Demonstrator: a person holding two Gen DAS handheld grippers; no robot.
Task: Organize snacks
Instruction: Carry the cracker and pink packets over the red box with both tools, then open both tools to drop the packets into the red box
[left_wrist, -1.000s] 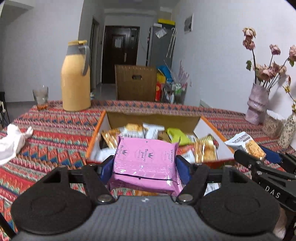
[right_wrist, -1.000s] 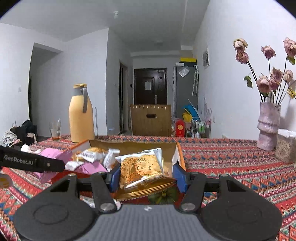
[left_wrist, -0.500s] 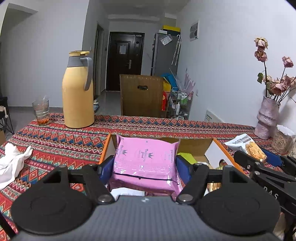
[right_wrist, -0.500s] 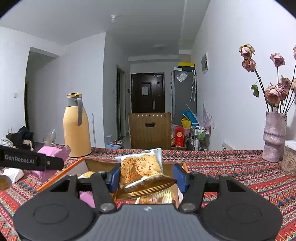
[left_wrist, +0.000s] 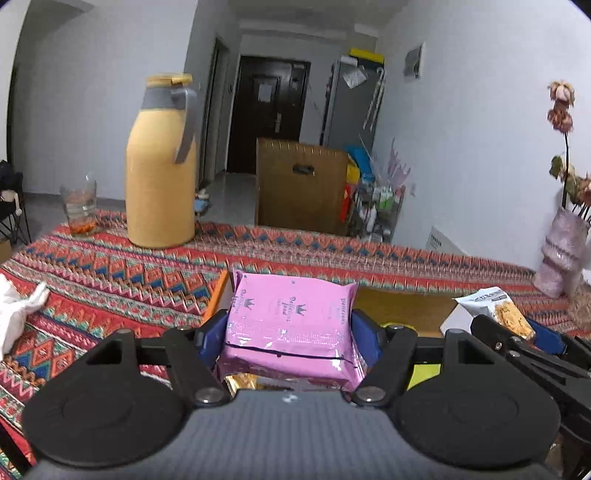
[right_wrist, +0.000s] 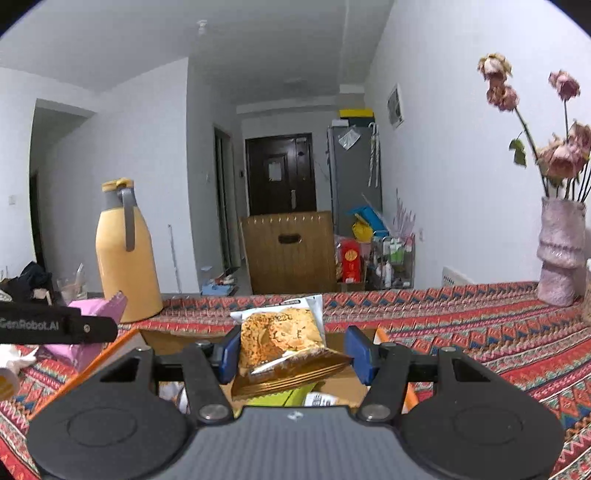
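Two hand-held grippers fill the lower part of their own camera views, each partly closed on a snack packet. In the left wrist view, the left gripper (left_wrist: 290, 338) clamps a pink packet (left_wrist: 291, 325) between its blue pads (left_wrist: 364, 338), which press on both sides of it at lower centre. In the right wrist view, the right gripper (right_wrist: 291, 354) grips a white packet printed with a golden cracker (right_wrist: 279, 334), with a gold wrapper (right_wrist: 291, 374) caught under it; the left pad touches the packet, and the right pad sits at the wrapper's tip.

Just behind and below both grippers lies an open cardboard box (left_wrist: 402, 306) with an orange rim, set on a table covered by a red patterned cloth (left_wrist: 110, 273). A yellow-green packet (right_wrist: 280, 398) shows inside the box beneath the right gripper.

At the lower right of the left view, the right gripper and its cracker packet appear again. At the left edge of the right view, the left gripper's black arm crosses in front of the pink packet.

Further back, a tall yellow jug (left_wrist: 160, 162) stands upper left with a glass (left_wrist: 79, 208) beside it. A white cloth (left_wrist: 16, 314) lies at the left edge. A pale pink vase (right_wrist: 559, 251) of dried roses stands far right. A wooden chair back (right_wrist: 291, 249) and a dark door sit centre background.
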